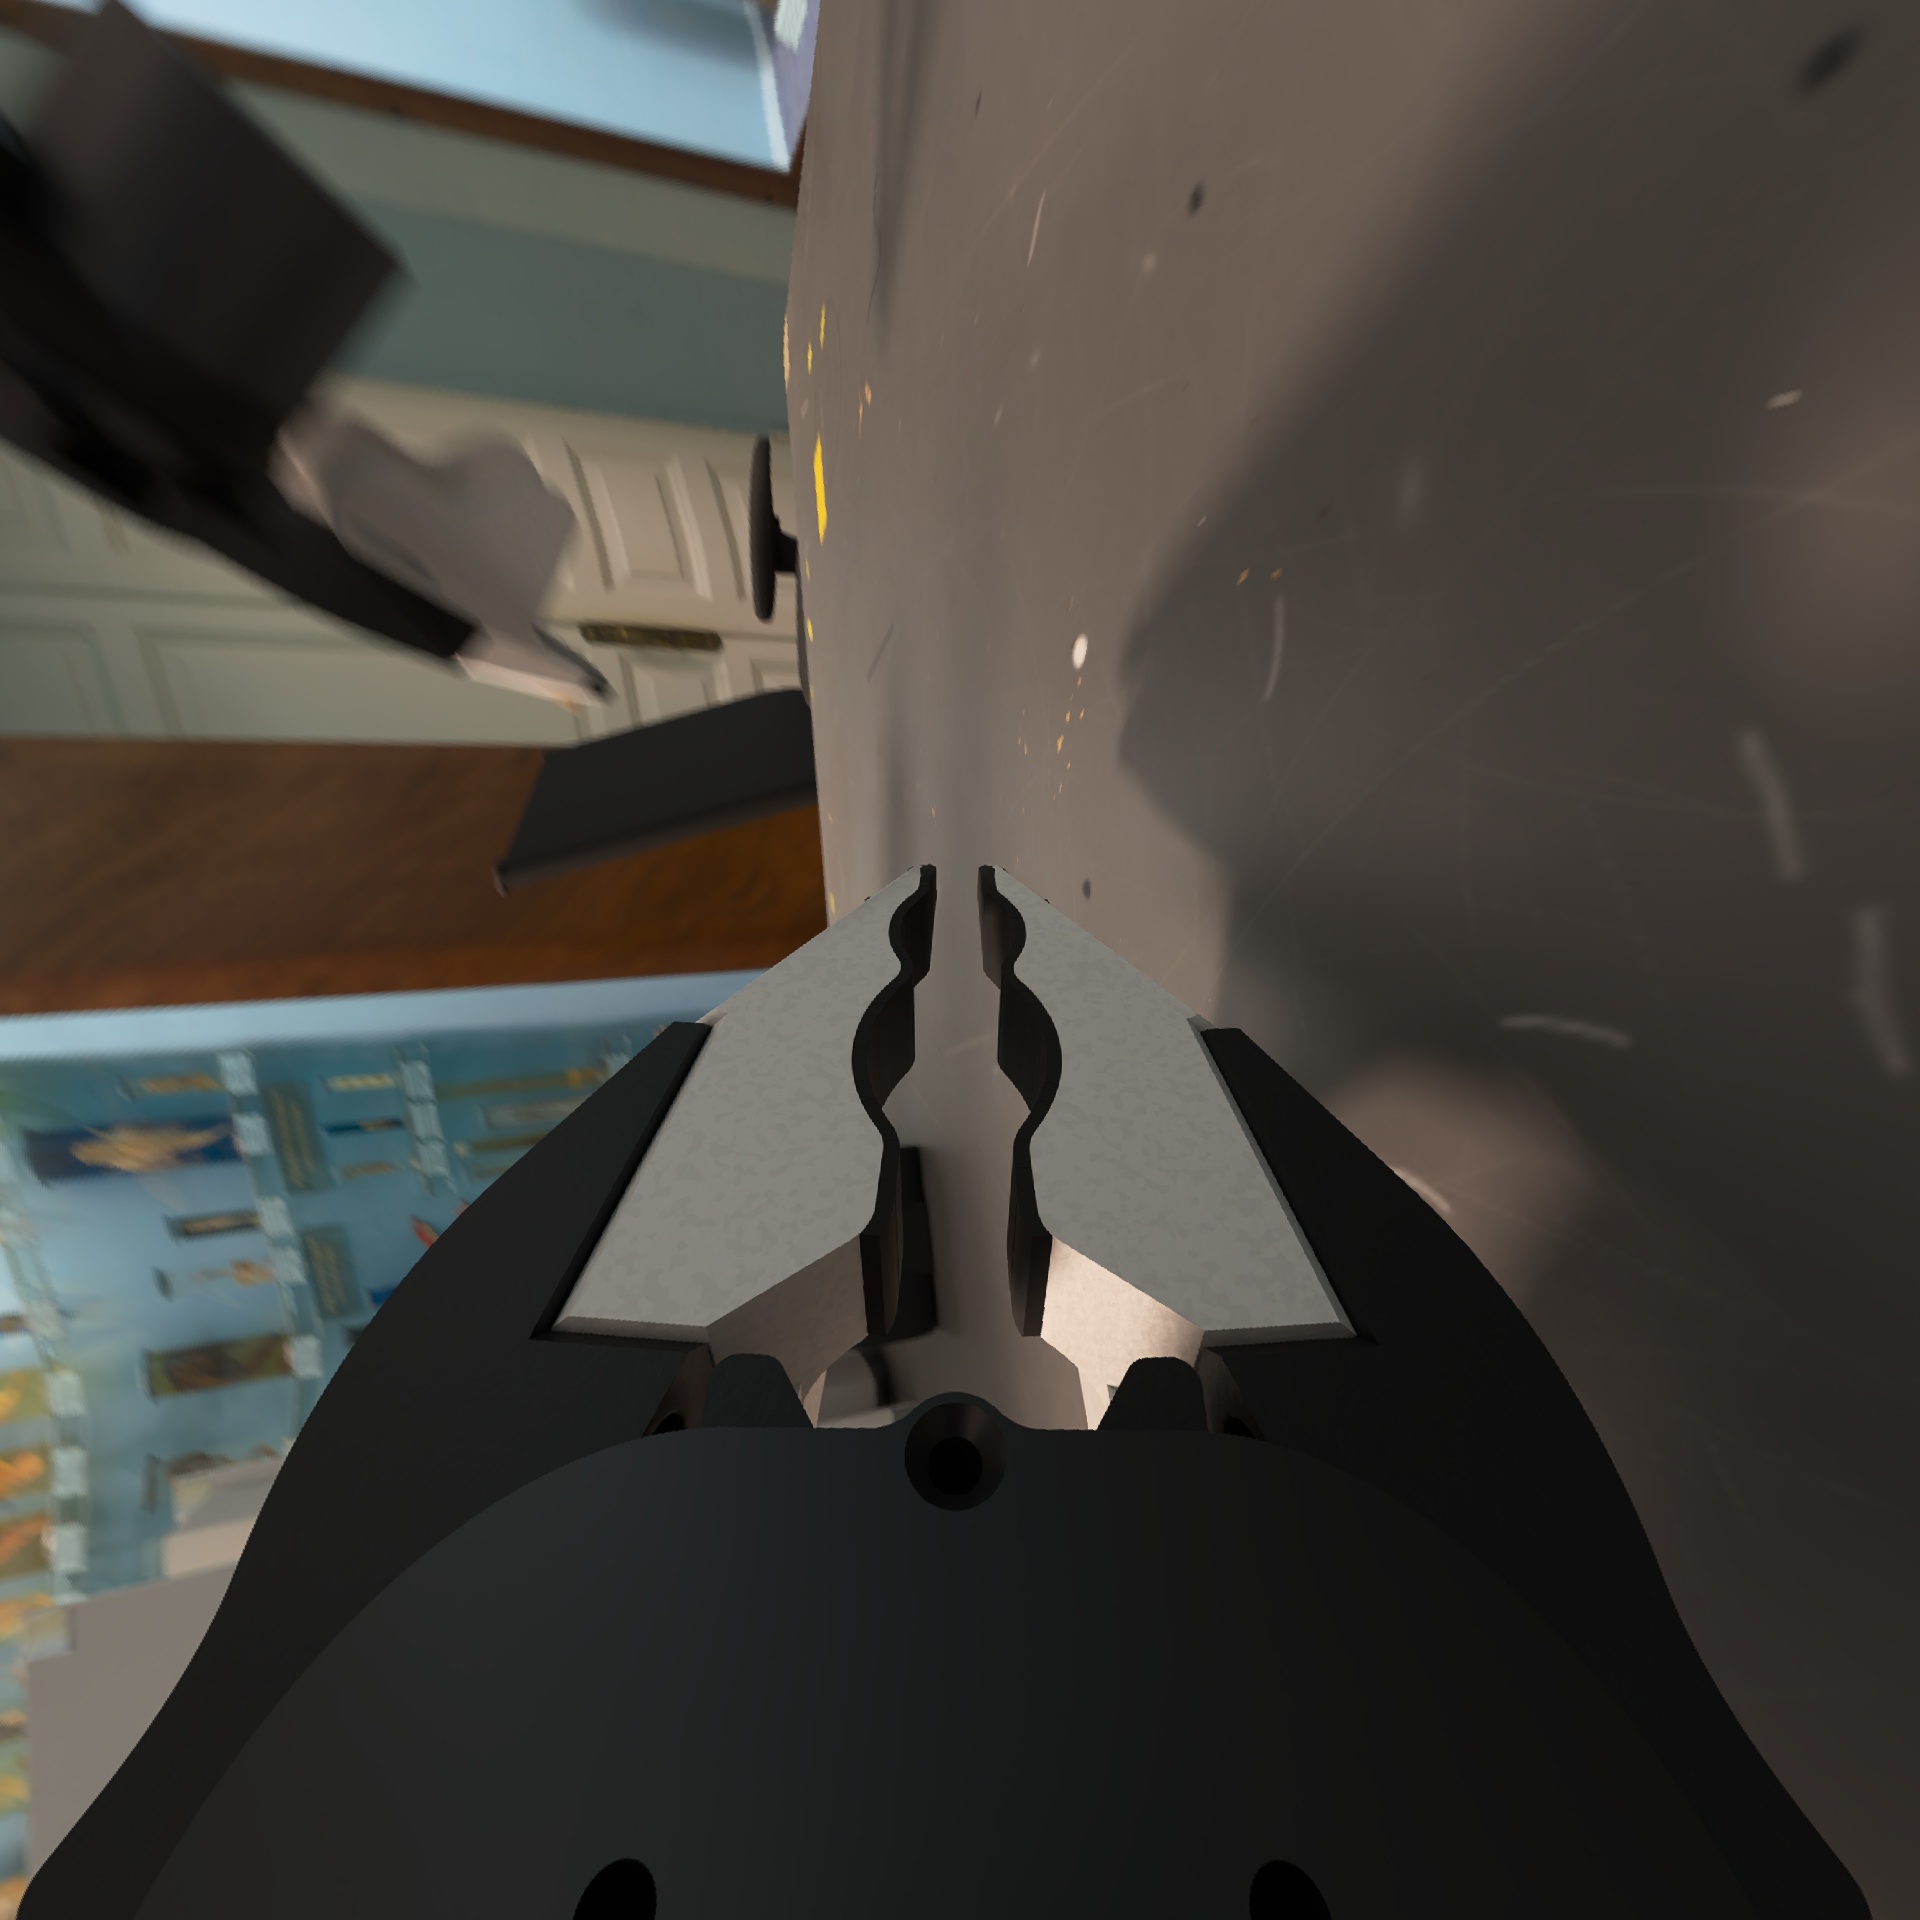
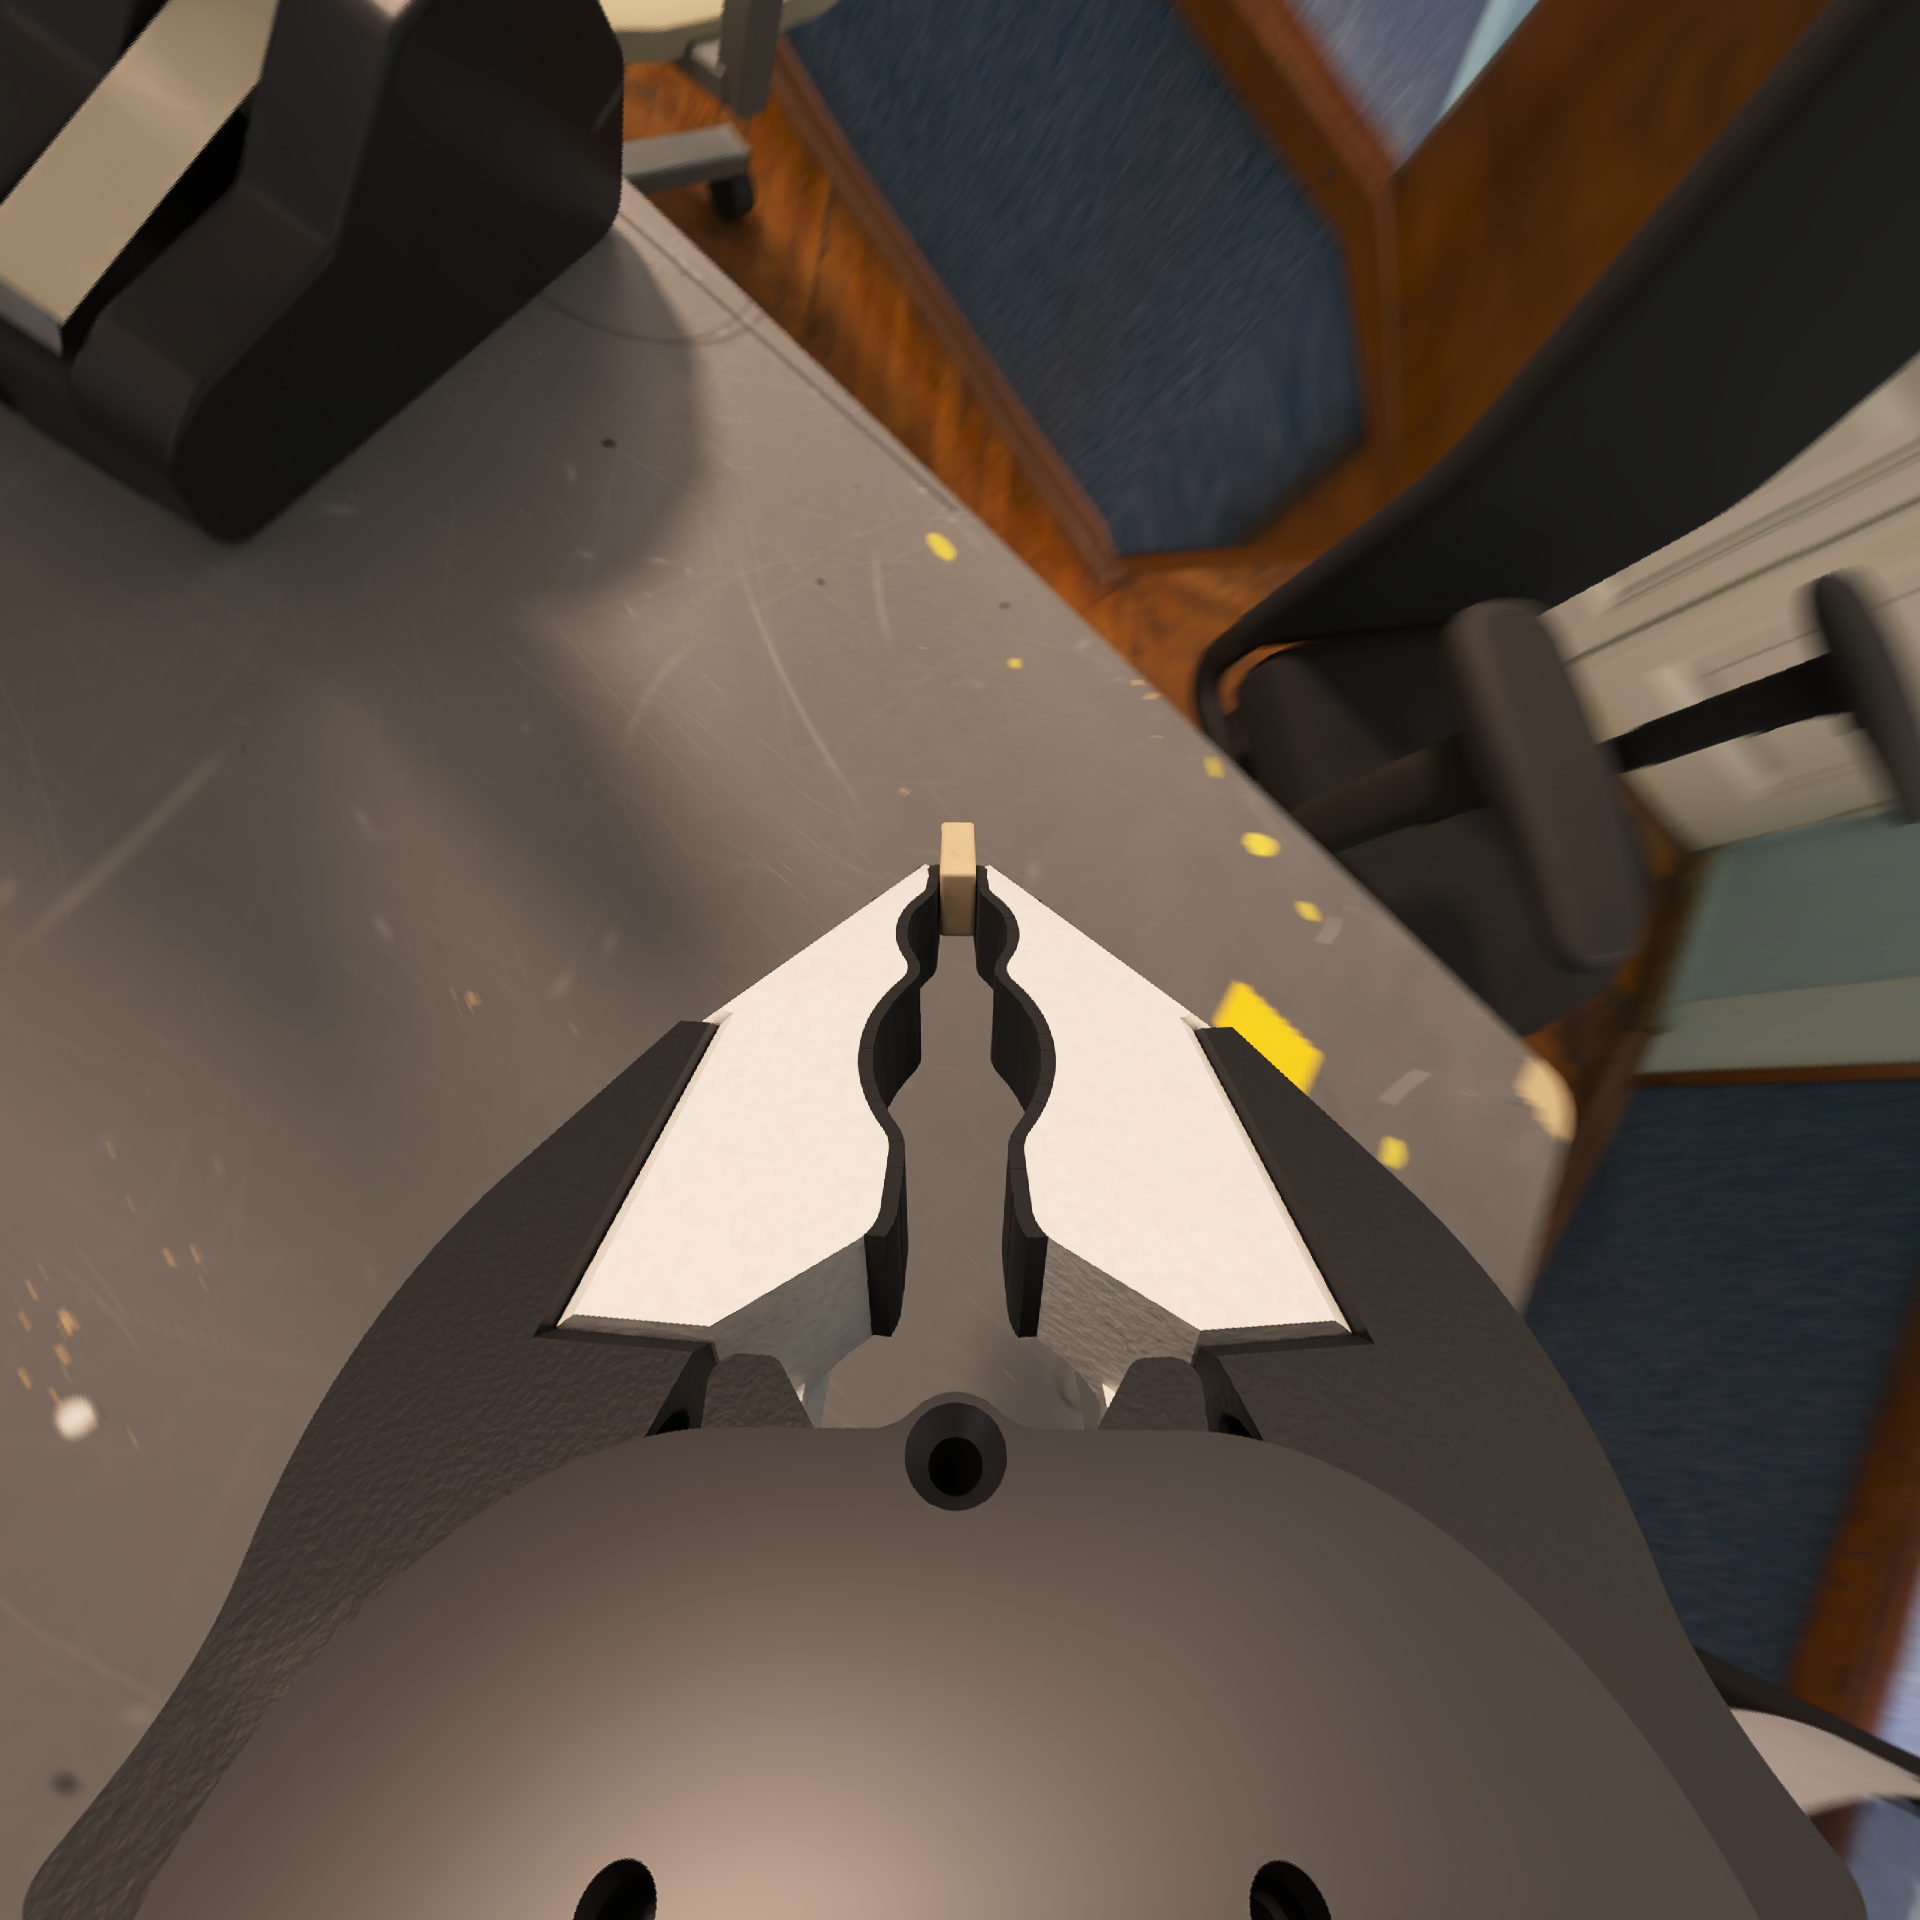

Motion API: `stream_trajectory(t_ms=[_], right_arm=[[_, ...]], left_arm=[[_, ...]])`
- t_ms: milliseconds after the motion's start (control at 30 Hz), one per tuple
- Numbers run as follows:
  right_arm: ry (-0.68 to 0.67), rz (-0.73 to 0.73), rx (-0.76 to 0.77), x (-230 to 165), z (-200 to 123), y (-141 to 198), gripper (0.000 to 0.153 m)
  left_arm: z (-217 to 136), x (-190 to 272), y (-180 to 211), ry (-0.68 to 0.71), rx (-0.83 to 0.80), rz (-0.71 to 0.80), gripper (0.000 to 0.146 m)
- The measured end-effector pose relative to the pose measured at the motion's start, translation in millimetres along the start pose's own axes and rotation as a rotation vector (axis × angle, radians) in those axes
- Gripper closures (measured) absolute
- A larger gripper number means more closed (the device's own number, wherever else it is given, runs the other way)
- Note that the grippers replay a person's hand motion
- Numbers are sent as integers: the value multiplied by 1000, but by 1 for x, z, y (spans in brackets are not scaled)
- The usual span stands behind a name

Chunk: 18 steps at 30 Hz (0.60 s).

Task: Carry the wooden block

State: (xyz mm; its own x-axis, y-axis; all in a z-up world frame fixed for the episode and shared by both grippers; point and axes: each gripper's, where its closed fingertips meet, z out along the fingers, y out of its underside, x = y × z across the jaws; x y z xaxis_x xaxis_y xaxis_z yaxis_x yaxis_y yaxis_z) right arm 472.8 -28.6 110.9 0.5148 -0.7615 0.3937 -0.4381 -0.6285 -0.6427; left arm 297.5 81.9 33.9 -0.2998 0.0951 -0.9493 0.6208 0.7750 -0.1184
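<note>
A small pale wooden block [image 2: 957, 854] is pinched between the tips of my right gripper [image 2: 957, 883]. The gripper holds it a little above the grey scratched table [image 2: 520, 831], near the table's right edge. My left gripper [image 1: 957, 878] has its jaws almost together, with a narrow gap and nothing between them, and it points along the same table [image 1: 1351, 416]. The right gripper shows blurred at the upper left of the left wrist view [image 1: 312, 447]. The left gripper shows at the top left of the right wrist view [image 2: 260, 229].
A black office chair [image 2: 1507, 727] stands just past the table's right edge. Yellow paint marks [image 2: 1268, 1029] dot the table near that edge. Wooden floor and blue carpet [image 2: 1091, 260] lie beyond. White cabinets [image 1: 644, 520] stand past the table edge in the left wrist view.
</note>
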Motion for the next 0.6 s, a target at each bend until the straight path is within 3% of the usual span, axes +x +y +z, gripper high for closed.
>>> stream_trajectory(t_ms=[167, 300, 433, 600], right_arm=[[241, -255, 150, 7, -91, 17, 148], [440, -556, 226, -26, -146, 35, 148], [604, -795, 210, -60, -177, 48, 148], [813, -981, 219, -80, -207, 41, 148]], left_arm=[[4, -4, 17, 46, -64, -196, 139], [5, -6, 18, 73, -54, -326, 138], [4, -8, 13, 97, -21, -451, 138], [2, -12, -3, 172, 95, -682, 138]])
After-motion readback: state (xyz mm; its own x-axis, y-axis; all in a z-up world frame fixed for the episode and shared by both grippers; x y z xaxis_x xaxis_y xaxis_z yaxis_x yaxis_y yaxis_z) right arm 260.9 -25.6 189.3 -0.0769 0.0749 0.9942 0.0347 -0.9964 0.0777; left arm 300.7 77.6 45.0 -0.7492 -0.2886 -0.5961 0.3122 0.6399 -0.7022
